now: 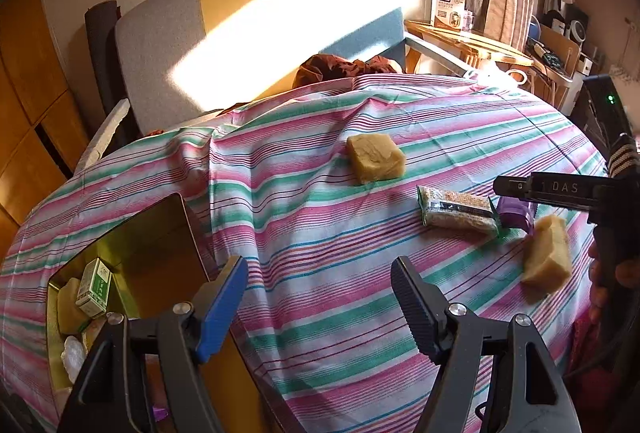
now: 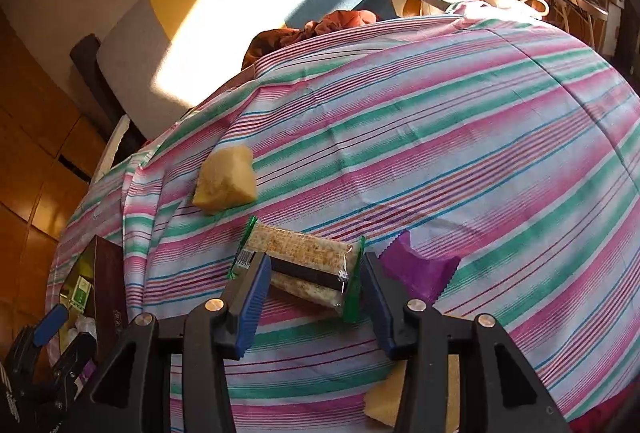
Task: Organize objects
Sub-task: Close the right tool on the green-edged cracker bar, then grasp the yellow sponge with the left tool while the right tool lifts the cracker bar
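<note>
A cracker pack [image 2: 304, 265] with green ends lies flat on the striped cloth [image 2: 440, 137]. My right gripper [image 2: 314, 297] hovers over it, jaws straddling the pack's two ends without visibly pressing, so it is open. A purple wrapper [image 2: 420, 269] lies just right of the pack. One yellow sponge [image 2: 228, 179] sits farther back, and another [image 2: 384, 405] lies partly hidden under the right gripper. My left gripper [image 1: 320, 309] is open and empty above the cloth, beside an open gold-lined box [image 1: 160, 233] that holds a green-and-white carton [image 1: 94, 287] and other small items.
A sofa [image 1: 240, 45] with a rust-coloured cloth bundle stands behind the table. A wooden rack [image 1: 468, 41] with a white box is at the back right. Wooden cabinets line the left. A hand [image 1: 616, 273] holds the right gripper at the cloth's right edge.
</note>
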Tool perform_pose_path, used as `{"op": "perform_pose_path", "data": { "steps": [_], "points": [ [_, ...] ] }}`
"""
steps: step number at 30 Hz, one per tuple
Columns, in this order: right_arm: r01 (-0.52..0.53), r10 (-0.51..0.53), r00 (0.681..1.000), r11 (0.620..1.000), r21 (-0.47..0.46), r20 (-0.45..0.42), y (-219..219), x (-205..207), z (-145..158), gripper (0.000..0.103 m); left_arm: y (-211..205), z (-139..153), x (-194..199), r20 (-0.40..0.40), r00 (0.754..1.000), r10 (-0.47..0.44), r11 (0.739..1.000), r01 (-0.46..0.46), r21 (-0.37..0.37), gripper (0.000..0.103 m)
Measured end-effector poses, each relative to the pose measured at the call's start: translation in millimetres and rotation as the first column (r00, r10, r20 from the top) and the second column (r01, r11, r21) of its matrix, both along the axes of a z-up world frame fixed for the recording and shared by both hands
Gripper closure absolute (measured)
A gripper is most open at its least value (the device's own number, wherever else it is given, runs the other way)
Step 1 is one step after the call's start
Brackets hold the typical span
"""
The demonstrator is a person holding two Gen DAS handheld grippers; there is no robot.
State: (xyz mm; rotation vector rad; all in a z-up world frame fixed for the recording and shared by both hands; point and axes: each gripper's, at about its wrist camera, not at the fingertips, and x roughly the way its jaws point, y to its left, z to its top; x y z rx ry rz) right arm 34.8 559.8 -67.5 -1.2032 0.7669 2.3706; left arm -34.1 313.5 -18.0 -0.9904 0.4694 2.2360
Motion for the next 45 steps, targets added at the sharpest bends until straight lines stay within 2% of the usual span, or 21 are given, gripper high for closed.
{"op": "perform_pose_path", "data": {
  "steps": [2, 3, 8, 10, 15, 23, 26, 33, 35, 37, 38, 39, 45],
  "points": [
    [-0.034, 0.032, 0.999, 0.997, 0.075, 0.025, 3, -8, 4, 0.055, 2, -2, -2, -0.002, 1.0, -0.003, 1.0, 0.003, -0.005, 0.028],
    [-0.028, 0.027, 1.0, 0.996, 0.083, 0.016, 8, -10, 4, 0.055, 3, -2, -4, 0.001, 1.0, -0.003, 1.0, 0.003, -0.005, 0.028],
    [0.032, -0.031, 0.999, 0.999, 0.043, -0.037, 36, -11, -5, 0.055, 15, -10, -13, 0.026, 0.999, -0.018, 1.0, 0.018, -0.013, 0.029],
    [0.065, -0.065, 0.997, 0.998, -0.006, -0.035, 45, -7, -9, 0.055, 24, -13, -18, 0.049, 0.998, -0.03, 0.999, 0.03, -0.01, 0.029],
    [0.122, -0.128, 0.989, 0.989, -0.08, -0.079, 56, 6, -4, 0.055, 48, -24, -43, 0.162, 0.986, -0.023, 1.0, 0.02, 0.018, 0.03],
    [0.131, -0.144, 0.985, 0.983, -0.132, -0.095, 58, 10, 1, 0.055, 99, -41, -84, 0.272, 0.962, -0.024, 0.999, 0.015, 0.037, 0.031],
    [0.116, -0.131, 0.986, 0.982, -0.148, -0.099, 57, 9, 0, 0.055, 123, -40, -95, 0.265, 0.964, -0.016, 0.999, 0.005, 0.042, 0.028],
    [0.098, -0.114, 0.988, 0.984, -0.149, -0.102, 53, 9, 0, 0.055, 169, -63, -125, 0.244, 0.969, 0.038, 0.999, -0.031, -0.031, 0.025],
    [0.095, -0.11, 0.988, 0.986, -0.137, -0.109, 53, 9, 2, 0.055, 177, -73, -133, 0.262, 0.964, 0.051, 0.998, -0.04, -0.044, 0.025],
    [0.088, -0.101, 0.989, 0.99, -0.113, -0.108, 52, 7, 3, 0.055, 179, -81, -136, 0.291, 0.955, 0.061, 0.998, -0.049, -0.047, 0.028],
    [0.081, -0.092, 0.99, 0.991, -0.102, -0.105, 51, 6, 2, 0.055, 177, -82, -135, 0.309, 0.95, 0.047, 0.999, -0.041, -0.026, 0.039],
    [0.069, -0.079, 0.992, 0.993, -0.096, -0.1, 50, 3, 1, 0.055, 174, -83, -133, 0.339, 0.941, 0.021, 1.0, -0.025, 0.006, 0.045],
    [-0.065, 0.059, 0.997, 0.992, -0.11, -0.055, 35, -18, -15, 0.054, 128, -69, -114, 0.328, 0.944, 0.036, 0.997, -0.059, 0.058, 0.047]
  ]
}}
